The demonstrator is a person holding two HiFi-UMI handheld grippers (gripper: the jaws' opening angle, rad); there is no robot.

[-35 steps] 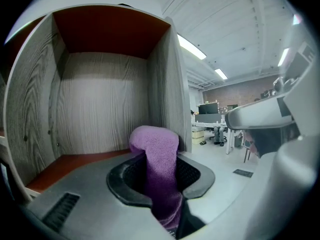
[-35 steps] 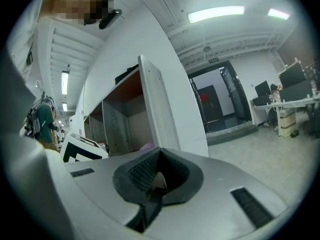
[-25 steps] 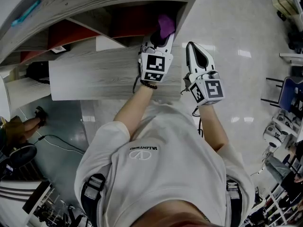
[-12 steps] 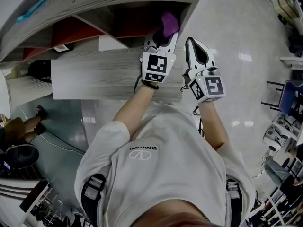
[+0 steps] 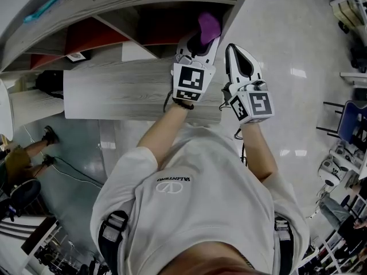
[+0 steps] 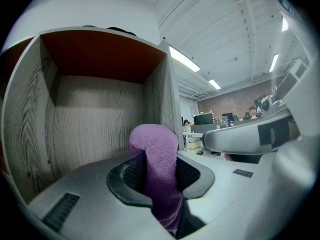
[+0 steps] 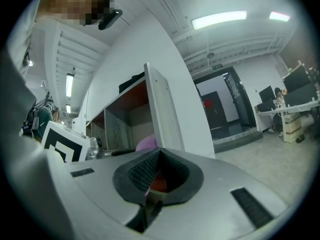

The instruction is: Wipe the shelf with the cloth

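Purple cloth (image 5: 207,26) is clamped in the left gripper (image 5: 196,40) jaws, bunched end poking past the tips. It sits at the mouth of the shelf's (image 5: 132,87) end compartment (image 6: 90,119), which has wood-grain walls and a red top. Can't tell if the cloth touches a panel. Right gripper (image 5: 232,51) hangs just outside the end panel (image 7: 162,119), jaws clenched and empty.

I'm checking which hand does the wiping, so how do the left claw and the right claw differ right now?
The left claw is shut on the purple cloth; the right claw is shut with nothing in it. The left claw reaches into the shelf compartment; the right claw sits outside, beside the shelf's side panel. Both point toward the shelf.
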